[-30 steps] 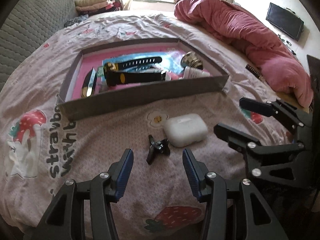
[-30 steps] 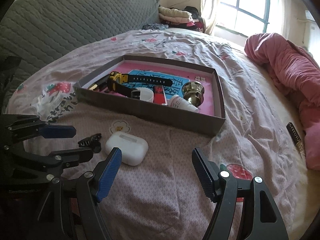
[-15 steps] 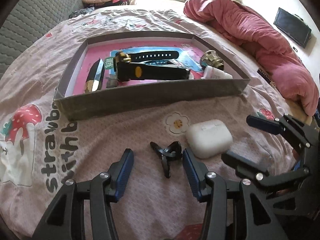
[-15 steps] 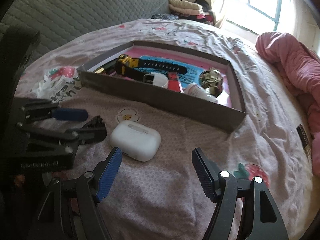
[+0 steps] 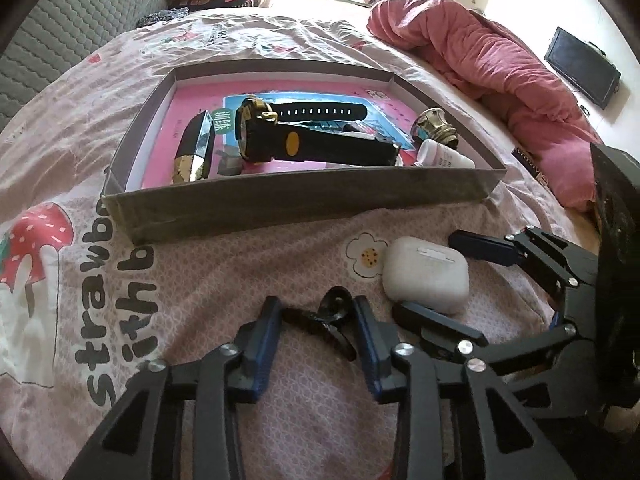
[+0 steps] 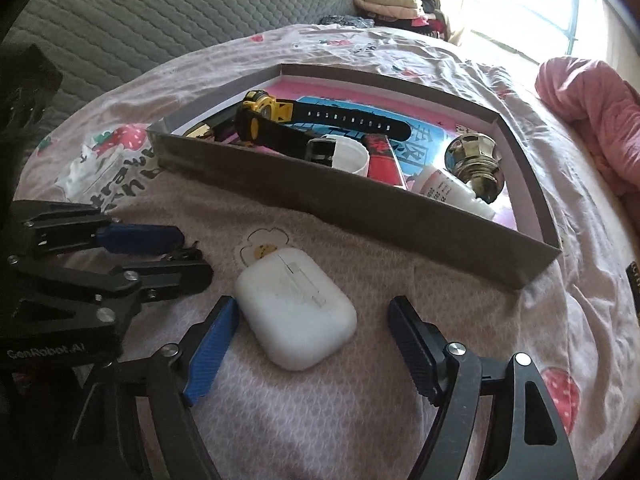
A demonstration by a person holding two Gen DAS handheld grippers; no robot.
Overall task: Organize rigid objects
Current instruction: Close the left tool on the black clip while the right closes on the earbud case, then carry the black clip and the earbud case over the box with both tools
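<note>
A shallow tray [image 5: 304, 204] lies on a bed sheet [image 5: 200, 288]. In the tray, a watch [image 5: 304, 142] lies across the middle, a knife [image 5: 196, 148] to its left, a knob [image 5: 434, 126] and a small bottle [image 5: 444, 158] to its right. Before the tray, an earbud case [image 6: 294, 314] lies on the sheet, with a small clip [image 5: 324, 320] to its left. A blanket [image 5: 500, 68] is heaped behind and right of the tray.

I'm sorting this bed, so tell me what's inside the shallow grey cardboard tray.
Inside the grey cardboard tray: a black-and-yellow watch, brass knob, white tube, black-and-gold folded knife. The near wall hides whatever lies against it.
</note>
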